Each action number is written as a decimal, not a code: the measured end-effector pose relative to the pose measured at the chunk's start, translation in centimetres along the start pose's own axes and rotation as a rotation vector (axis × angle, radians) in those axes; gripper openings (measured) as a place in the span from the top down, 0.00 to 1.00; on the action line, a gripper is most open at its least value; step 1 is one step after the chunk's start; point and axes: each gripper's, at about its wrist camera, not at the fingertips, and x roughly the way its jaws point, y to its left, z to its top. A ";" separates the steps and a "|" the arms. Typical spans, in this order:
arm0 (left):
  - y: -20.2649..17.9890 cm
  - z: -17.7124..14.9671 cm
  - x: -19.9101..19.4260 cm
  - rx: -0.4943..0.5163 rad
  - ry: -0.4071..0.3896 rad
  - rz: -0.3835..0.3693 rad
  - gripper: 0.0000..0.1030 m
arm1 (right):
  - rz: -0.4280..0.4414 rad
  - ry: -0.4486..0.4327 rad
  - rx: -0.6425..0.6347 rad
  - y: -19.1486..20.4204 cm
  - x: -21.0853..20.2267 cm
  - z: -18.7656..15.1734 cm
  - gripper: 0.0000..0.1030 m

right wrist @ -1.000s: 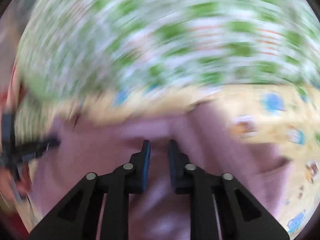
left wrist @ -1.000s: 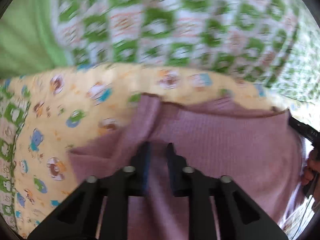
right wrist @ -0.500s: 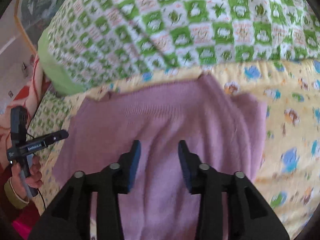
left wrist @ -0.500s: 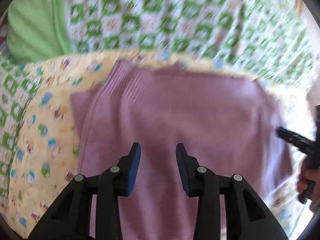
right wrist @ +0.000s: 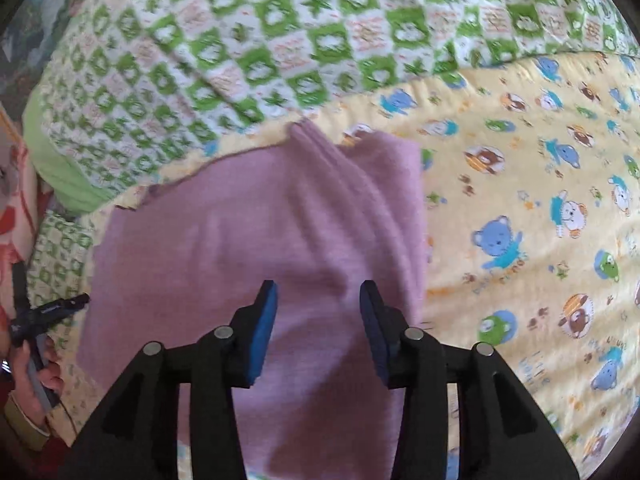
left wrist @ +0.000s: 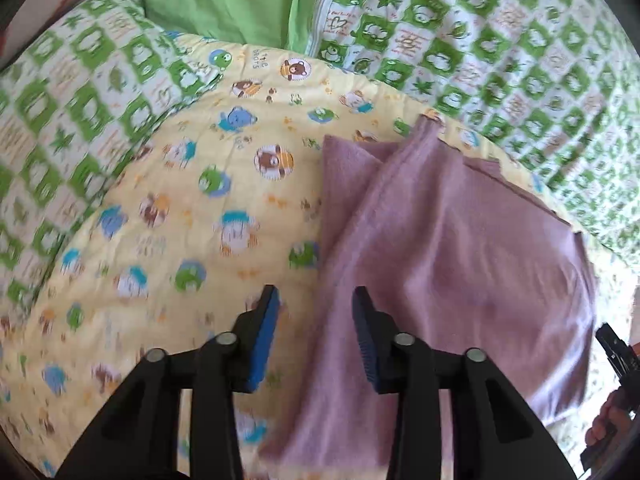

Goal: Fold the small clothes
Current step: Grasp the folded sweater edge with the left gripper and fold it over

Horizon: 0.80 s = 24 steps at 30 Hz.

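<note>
Sweater (left wrist: 460,248) flat on yellow quilt (left wrist: 168,208)
Left tongs (left wrist: 314,334) opening over its left edge, gripping nothing; right tongs (right wrist: 318,326) apart above it.

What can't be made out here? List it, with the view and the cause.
- Purple garment: near edge hidden behind the left hand-held gripper, left wrist view; likewise behind the right hand-held gripper, right wrist view.
- Person's hand: cut off by the picture's edge, right wrist view.
- Green checked quilt: print blurred, small lettering unreadable.
</note>
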 end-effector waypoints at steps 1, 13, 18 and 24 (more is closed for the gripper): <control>0.2 -0.7 -0.6 -0.014 0.010 0.002 0.51 | 0.014 0.000 -0.002 1.2 0.3 0.1 0.53; 2.1 -9.3 1.6 -0.379 0.229 -0.096 0.47 | 0.161 0.165 -0.133 8.7 3.3 -5.1 0.51; 3.0 -8.6 2.0 -0.439 0.156 -0.092 0.74 | 0.126 0.214 -0.115 6.7 3.4 -6.5 0.51; 4.7 -8.9 1.1 -0.437 0.135 -0.085 0.83 | -0.059 0.211 0.002 -0.1 2.9 -7.4 0.60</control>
